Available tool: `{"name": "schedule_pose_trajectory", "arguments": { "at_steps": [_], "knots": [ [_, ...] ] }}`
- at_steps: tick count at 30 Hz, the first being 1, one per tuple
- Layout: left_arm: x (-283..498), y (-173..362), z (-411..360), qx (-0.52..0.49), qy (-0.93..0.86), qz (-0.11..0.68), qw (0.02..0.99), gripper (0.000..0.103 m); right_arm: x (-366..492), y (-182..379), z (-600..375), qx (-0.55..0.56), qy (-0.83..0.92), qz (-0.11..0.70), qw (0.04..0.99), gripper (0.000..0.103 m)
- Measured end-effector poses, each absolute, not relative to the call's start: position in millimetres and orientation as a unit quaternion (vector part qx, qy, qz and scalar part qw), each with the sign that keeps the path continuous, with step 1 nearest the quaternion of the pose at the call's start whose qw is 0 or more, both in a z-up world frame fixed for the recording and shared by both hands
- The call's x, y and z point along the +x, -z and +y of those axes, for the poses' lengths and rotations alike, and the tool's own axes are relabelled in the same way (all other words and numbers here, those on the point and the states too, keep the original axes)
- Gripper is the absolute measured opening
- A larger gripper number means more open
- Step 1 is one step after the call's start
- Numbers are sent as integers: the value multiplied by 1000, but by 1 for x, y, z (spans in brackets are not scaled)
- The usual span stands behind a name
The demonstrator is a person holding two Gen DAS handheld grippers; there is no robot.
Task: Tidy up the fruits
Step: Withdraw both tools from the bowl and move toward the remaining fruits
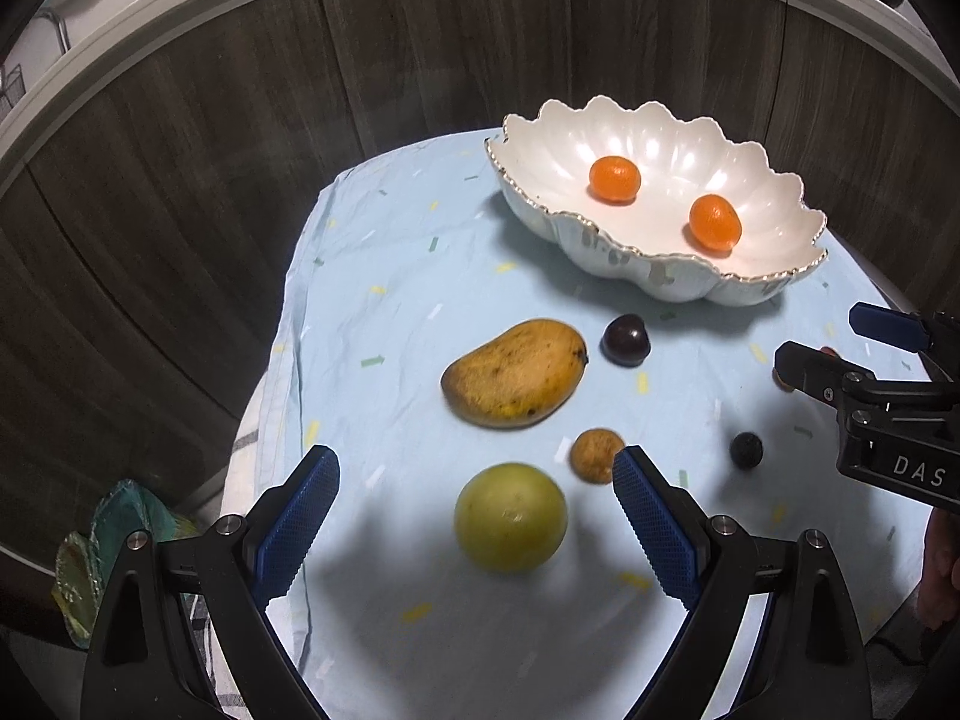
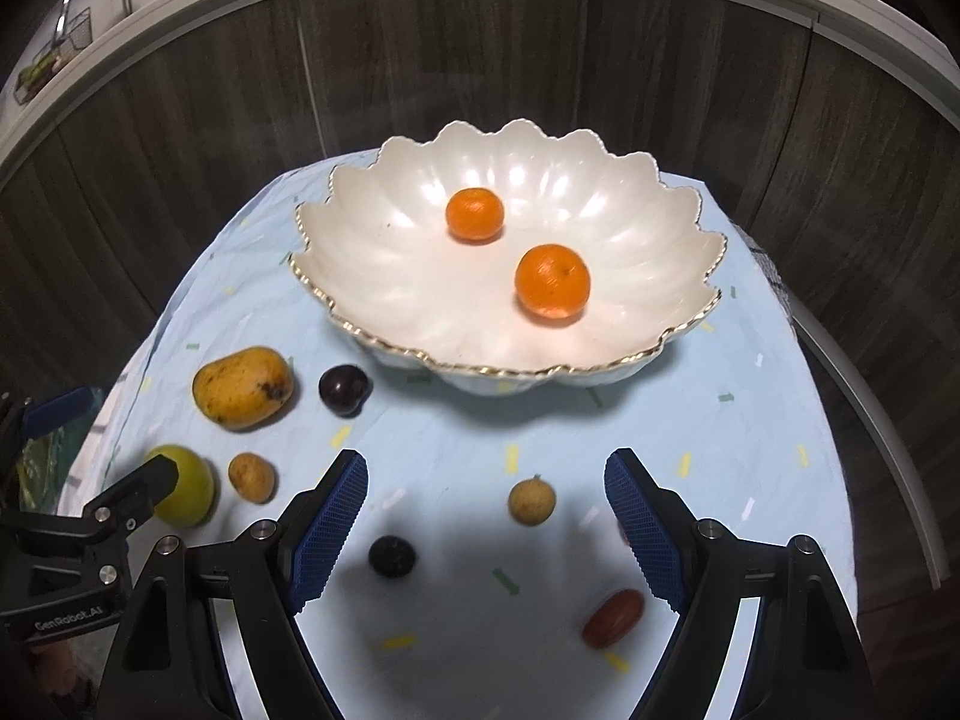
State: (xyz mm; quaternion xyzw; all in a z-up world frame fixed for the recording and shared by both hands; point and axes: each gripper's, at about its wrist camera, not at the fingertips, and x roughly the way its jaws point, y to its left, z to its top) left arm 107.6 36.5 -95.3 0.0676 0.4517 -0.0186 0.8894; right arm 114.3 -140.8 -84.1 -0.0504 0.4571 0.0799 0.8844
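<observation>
A white scalloped bowl [image 1: 660, 276] [image 2: 390, 276] holds two tangerines [image 1: 614, 179] [image 2: 552, 280]. On the blue cloth lie a mango [image 1: 515, 373] [image 2: 243, 387], a dark plum [image 1: 626, 340] [image 2: 343, 390], a yellow-green round fruit [image 1: 510, 516] [image 2: 186, 486] and a small brown longan [image 1: 596, 455] [image 2: 252, 477]. My left gripper [image 1: 476, 461] [image 2: 129, 432] hangs open over the yellow-green fruit, touching nothing. My right gripper [image 2: 486, 462] [image 1: 819, 339] is open above a second longan [image 2: 531, 501], a small black fruit [image 2: 391, 556] [image 1: 746, 450] and a red date [image 2: 613, 618].
Dark wood panels [image 2: 180, 150] curve around the back of the table, under a white ledge. The cloth's left edge [image 1: 282, 360] drops off the table. A crumpled plastic bag [image 1: 90, 558] lies low on the left. Bare cloth stretches right of the bowl.
</observation>
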Motion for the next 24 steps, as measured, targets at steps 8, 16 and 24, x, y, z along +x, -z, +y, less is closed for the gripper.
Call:
{"name": "schedule_pose_trajectory", "arguments": {
  "at_steps": [8,16,24],
  "knots": [
    [102,107,41,63,17,461,885,93,105,99,-133,-57,-90,469,877,82],
    [98,114,41,67,13,459,886,93,100,112,-130,-63,-92,477,872,81],
    [100,124,46,54,9,464,884,91,98,121,-123,-77,-100,484,866,74]
  ]
}}
